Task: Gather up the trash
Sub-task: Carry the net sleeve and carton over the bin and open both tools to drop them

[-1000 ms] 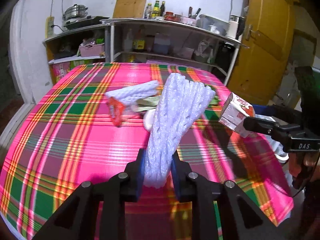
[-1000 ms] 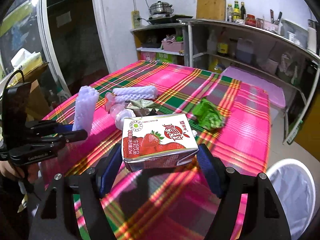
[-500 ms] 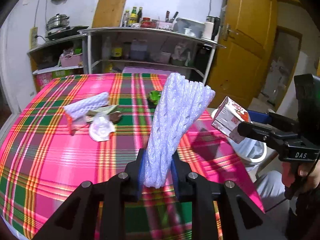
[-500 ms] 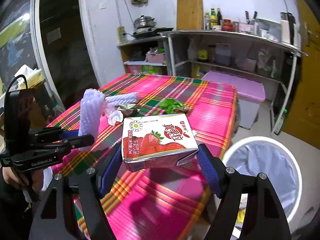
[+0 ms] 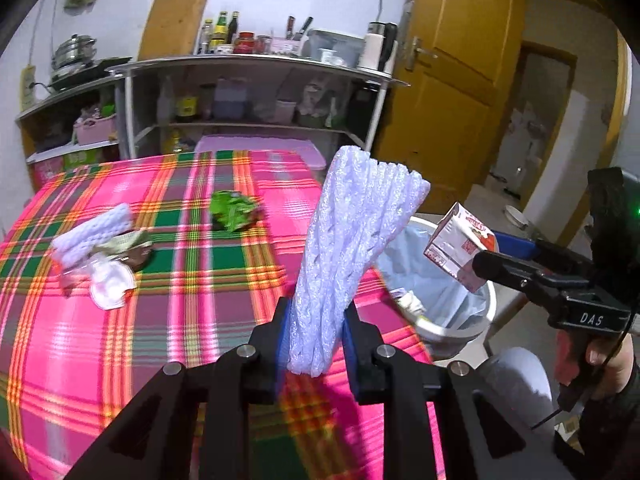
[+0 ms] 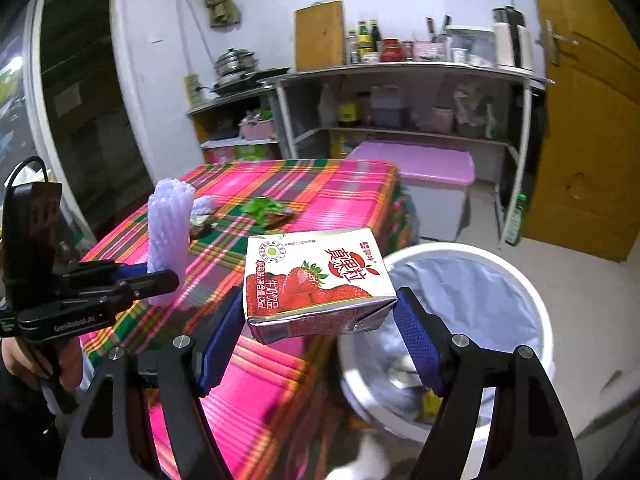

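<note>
The white bin (image 6: pixel 532 296), lined with a pale bag, already has a few scraps at its bottom. Just above its rim, the right gripper (image 6: pixel 320 320) clamps a strawberry milk carton (image 6: pixel 316 280); the left gripper (image 5: pixel 316 344) pinches a white foam net (image 5: pixel 352 256) over the table (image 5: pixel 192 280) edge

Home kitchen, steel pot (image 6: pixel 234 65) on stove, sauce bottles (image 6: pixel 363 45) on metal shelving (image 6: pixel 400 70), plaid-clothed table (image 5: pixel 192 280)

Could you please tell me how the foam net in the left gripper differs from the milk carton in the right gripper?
The foam net is white, soft and ribbed; the carton is a printed box with strawberries. The net stands upright, pinched at its lower end; the carton lies sideways, held by its ends. The net's jaws sit narrow, the carton's wide. Both are held off the table, near the bin.
</note>
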Action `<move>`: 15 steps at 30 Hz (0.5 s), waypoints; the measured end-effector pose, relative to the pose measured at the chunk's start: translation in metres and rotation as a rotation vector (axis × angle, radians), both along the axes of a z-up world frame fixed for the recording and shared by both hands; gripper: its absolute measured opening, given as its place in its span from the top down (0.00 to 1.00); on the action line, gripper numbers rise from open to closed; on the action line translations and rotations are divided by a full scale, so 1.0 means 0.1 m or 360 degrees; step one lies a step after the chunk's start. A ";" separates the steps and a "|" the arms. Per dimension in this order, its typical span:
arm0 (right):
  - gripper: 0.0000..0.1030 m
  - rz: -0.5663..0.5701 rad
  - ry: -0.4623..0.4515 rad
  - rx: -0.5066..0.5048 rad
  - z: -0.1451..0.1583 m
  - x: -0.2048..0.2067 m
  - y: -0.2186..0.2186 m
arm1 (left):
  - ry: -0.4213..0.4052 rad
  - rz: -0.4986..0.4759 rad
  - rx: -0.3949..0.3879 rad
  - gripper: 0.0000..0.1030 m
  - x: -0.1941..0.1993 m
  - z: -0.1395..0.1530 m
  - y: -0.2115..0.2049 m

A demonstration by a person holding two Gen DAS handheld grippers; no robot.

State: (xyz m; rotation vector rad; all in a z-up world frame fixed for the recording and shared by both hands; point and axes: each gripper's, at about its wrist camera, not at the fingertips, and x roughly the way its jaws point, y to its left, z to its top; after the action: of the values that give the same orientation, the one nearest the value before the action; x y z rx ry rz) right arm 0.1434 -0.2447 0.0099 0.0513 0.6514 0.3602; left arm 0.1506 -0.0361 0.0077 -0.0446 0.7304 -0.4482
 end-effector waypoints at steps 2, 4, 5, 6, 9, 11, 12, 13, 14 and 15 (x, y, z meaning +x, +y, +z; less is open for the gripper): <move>0.27 -0.0047 0.0011 0.0003 -0.03 0.00 -0.13 | 0.0006 -0.0046 0.0004 0.77 0.04 0.00 -0.15; 0.27 -0.0086 0.0022 0.0005 -0.05 -0.01 -0.23 | 0.0011 -0.0085 0.0009 0.77 0.09 0.00 -0.29; 0.27 -0.0105 0.0030 0.0006 -0.07 0.00 -0.29 | 0.0014 -0.0103 0.0010 0.77 0.10 -0.01 -0.35; 0.27 -0.0113 0.0038 0.0006 -0.08 0.00 -0.32 | 0.0020 -0.0132 0.0009 0.77 0.14 -0.01 -0.45; 0.27 -0.0159 0.0065 0.0009 -0.12 0.01 -0.45 | 0.0030 -0.0188 0.0007 0.77 0.20 -0.03 -0.62; 0.27 -0.0189 0.0082 0.0006 -0.16 0.01 -0.53 | 0.0043 -0.0228 0.0010 0.77 0.26 -0.06 -0.77; 0.27 -0.0201 0.0091 0.0007 -0.17 0.04 -0.57 | 0.0051 -0.0243 0.0011 0.77 0.29 -0.08 -0.83; 0.27 -0.0216 0.0106 0.0008 -0.20 0.05 -0.61 | 0.0057 -0.0253 0.0011 0.77 0.32 -0.09 -0.87; 0.27 -0.0229 0.0116 0.0009 -0.23 0.06 -0.65 | 0.0067 -0.0266 0.0013 0.77 0.35 -0.11 -0.93; 0.27 -0.0240 0.0124 0.0009 -0.25 0.07 -0.68 | 0.0077 -0.0280 0.0017 0.77 0.39 -0.13 -0.99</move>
State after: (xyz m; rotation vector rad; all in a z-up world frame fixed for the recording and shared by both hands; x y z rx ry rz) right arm 0.1499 -0.3124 -0.0147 0.1194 0.7193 0.2153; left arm 0.1896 -0.1356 -0.0055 0.0191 0.7877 -0.6125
